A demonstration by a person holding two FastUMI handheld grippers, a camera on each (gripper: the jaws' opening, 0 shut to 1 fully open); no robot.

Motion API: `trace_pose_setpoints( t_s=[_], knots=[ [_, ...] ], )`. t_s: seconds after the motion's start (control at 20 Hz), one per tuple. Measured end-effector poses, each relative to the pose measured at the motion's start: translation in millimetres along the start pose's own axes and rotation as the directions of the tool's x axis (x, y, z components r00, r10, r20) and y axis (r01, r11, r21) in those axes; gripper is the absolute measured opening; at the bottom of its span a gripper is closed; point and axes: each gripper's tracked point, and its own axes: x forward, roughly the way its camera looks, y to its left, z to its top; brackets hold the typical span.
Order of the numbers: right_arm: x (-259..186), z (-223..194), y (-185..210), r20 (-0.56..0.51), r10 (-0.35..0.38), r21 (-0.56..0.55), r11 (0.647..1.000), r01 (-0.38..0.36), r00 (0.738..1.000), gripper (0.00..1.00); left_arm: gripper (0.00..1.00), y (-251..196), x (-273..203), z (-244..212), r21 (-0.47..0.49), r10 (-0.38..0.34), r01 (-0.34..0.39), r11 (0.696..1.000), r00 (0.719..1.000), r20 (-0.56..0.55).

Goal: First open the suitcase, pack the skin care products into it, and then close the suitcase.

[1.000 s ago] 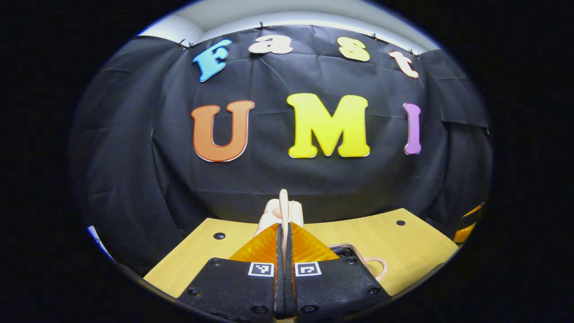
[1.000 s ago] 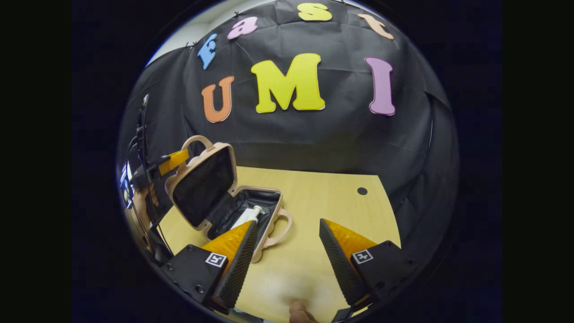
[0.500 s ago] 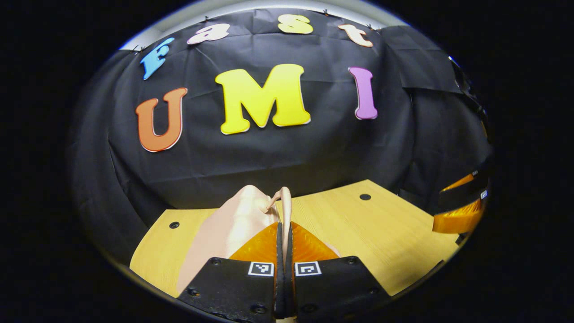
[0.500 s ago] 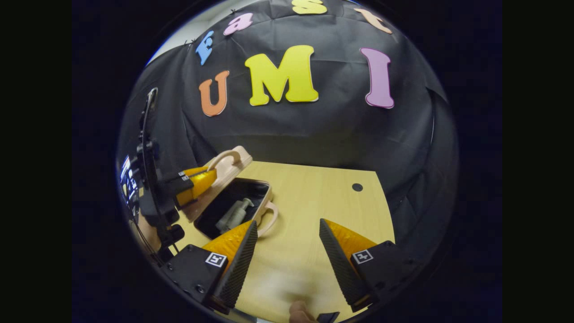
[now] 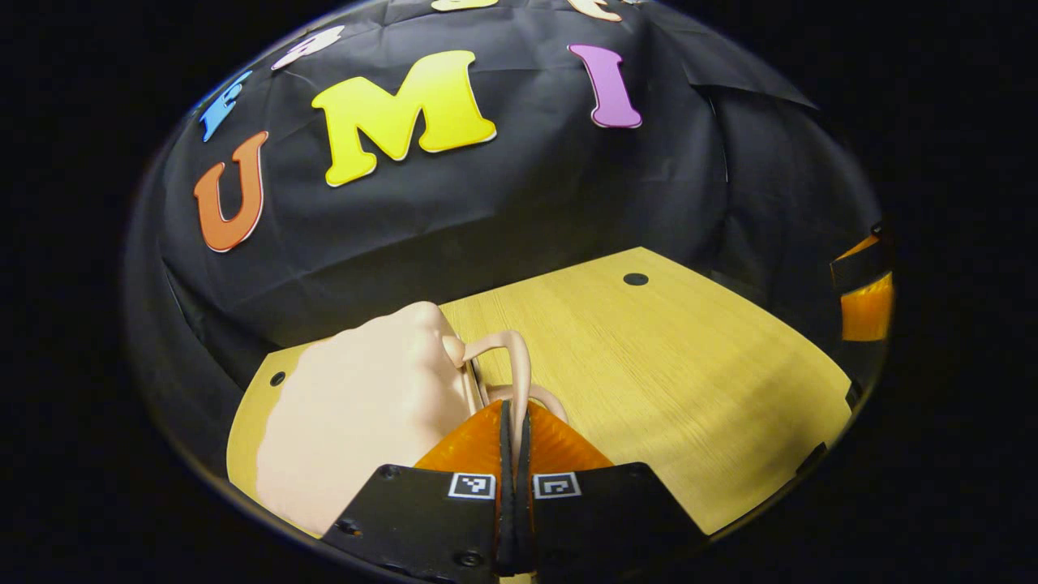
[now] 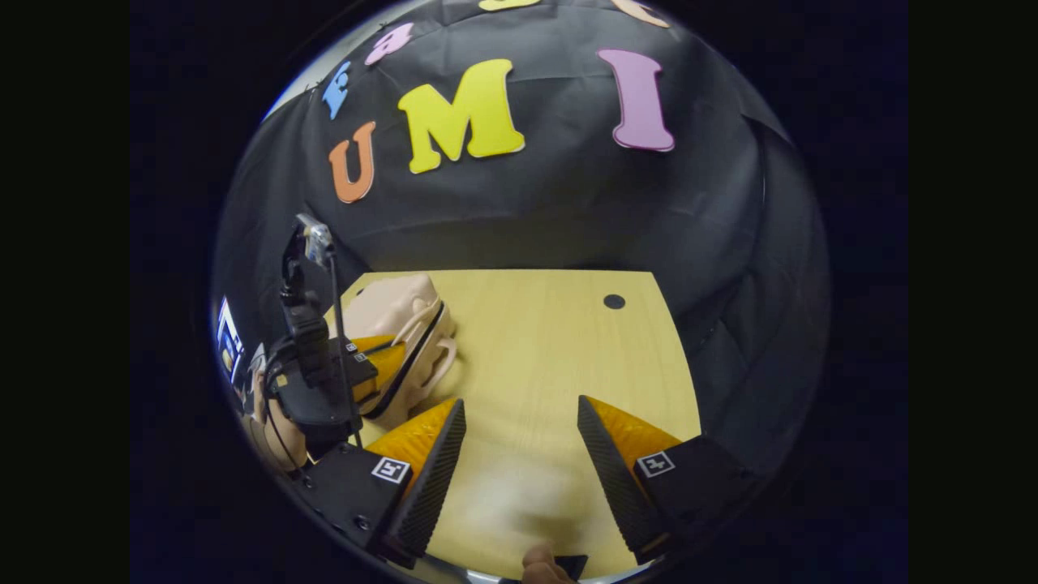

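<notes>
The pale pink suitcase (image 5: 357,422) lies on the wooden table (image 5: 689,381) with its lid down on the base; a thin dark seam shows along its edge. My left gripper (image 5: 514,405) is shut on the lid's thin pink handle (image 5: 520,369). In the right gripper view the suitcase (image 6: 389,308) sits at the left, with the left gripper (image 6: 388,361) on its handle side. My right gripper (image 6: 519,401) hovers open over bare table to the suitcase's right, holding nothing. The skin care product is hidden inside the case.
A hand (image 6: 272,430) holds the left gripper's black body. A round hole (image 6: 614,302) marks the table's far right part. The black cloth wall stands just behind the table. The right gripper's orange finger (image 5: 866,304) shows at the far right edge.
The left gripper has swung the lid down by its handle from upright to flat on the base, covering the bottle inside. The right gripper stayed open beside the case.
</notes>
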Motion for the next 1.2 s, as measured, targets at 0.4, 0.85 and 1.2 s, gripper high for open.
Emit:
trace_pose_setpoints(
  t_s=[0.4, 0.85, 1.2],
  knots=[
    [-1.6, 16.9, -1.4, 0.034, -0.026, 0.03, 0.999, 0.025, 0.999, 0.83, 0.42, -0.7, -26.5, 25.5, -0.18, -0.038, 0.037, 0.983, 0.999, -0.003],
    [-15.4, 70.7, 102.3, 0.17, -0.005, -0.043, 0.999, 0.012, 0.985, 0.82, 0.82, 128.1, -161.6, 112.6, -0.333, 0.154, -0.076, 0.94, 0.965, 0.214],
    [-28.7, 104.5, 193.8, 0.283, -0.005, -0.084, 0.996, 0.029, 0.959, 0.83, 0.96, 195.0, -216.0, 120.1, -0.316, 0.2, -0.095, 0.944, 0.927, 0.318]
  ],
)
